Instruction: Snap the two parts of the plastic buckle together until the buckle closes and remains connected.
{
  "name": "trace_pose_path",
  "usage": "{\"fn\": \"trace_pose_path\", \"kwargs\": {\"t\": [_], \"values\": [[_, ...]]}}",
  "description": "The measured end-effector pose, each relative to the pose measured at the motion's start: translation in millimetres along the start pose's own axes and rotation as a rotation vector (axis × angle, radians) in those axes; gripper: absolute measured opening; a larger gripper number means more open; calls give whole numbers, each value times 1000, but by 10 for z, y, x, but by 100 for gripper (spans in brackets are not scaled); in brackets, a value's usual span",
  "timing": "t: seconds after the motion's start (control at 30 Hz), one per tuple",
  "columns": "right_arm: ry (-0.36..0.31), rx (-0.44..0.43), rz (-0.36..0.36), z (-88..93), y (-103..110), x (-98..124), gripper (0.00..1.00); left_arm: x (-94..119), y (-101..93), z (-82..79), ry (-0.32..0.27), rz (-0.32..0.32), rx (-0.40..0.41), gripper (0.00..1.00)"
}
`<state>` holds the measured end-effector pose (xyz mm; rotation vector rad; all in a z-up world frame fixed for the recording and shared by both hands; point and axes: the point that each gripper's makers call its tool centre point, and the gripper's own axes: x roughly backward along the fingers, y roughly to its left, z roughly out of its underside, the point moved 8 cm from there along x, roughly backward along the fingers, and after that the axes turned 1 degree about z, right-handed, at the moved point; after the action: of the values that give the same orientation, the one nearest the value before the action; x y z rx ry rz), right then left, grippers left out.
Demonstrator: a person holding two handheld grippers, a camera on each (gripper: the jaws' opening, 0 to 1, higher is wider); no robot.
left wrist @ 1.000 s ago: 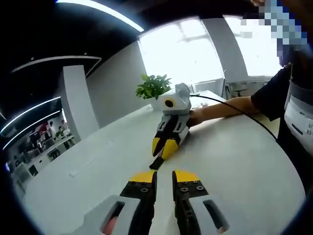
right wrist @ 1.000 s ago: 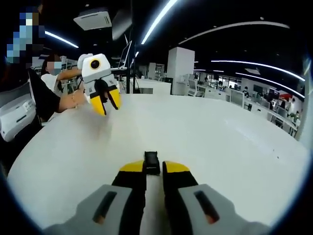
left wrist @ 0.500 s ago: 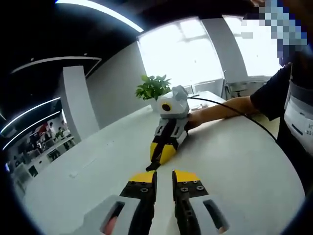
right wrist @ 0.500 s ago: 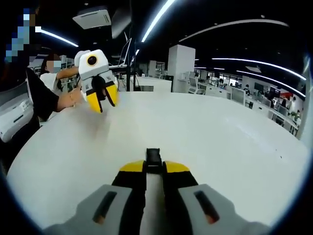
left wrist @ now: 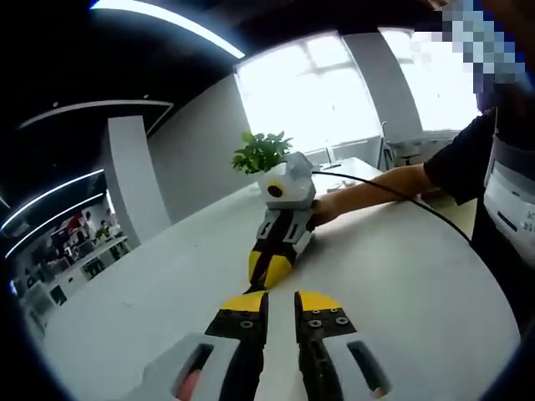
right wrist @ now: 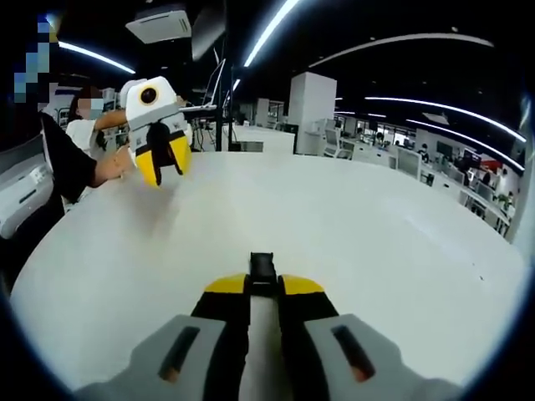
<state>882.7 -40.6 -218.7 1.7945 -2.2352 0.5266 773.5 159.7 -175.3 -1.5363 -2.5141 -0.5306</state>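
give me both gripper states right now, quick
Left gripper: jaws close together, nothing seen between them.
Right gripper: shut on a black buckle part that sticks out past its tips, over the white table.

Handheld two-jaw grippers: grey bodies, black jaws, yellow tips

The left gripper (left wrist: pixel 280 302) has black jaws with small screws, capped in yellow, rising from pale grey housings with dark slots. The right gripper (right wrist: pixel 263 286) is built alike. In the left gripper view a black cable (left wrist: pixel 418 200) trails from the right gripper's white body, and the person wears a dark short sleeve (left wrist: pixel 460 163) and a white badge (left wrist: pixel 508 196).
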Motion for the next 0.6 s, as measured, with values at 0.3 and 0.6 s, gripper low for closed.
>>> {"fn": "trace_pose_path", "kwargs": {"t": [0.3, 0.6], "values": [[5, 1, 7, -15, -85, -56, 13, 17, 6, -7, -3, -2, -2, 12], [20, 8, 18, -31, -181, -78, 13, 18, -2, -14, -3, -3, -8, 12]]}}
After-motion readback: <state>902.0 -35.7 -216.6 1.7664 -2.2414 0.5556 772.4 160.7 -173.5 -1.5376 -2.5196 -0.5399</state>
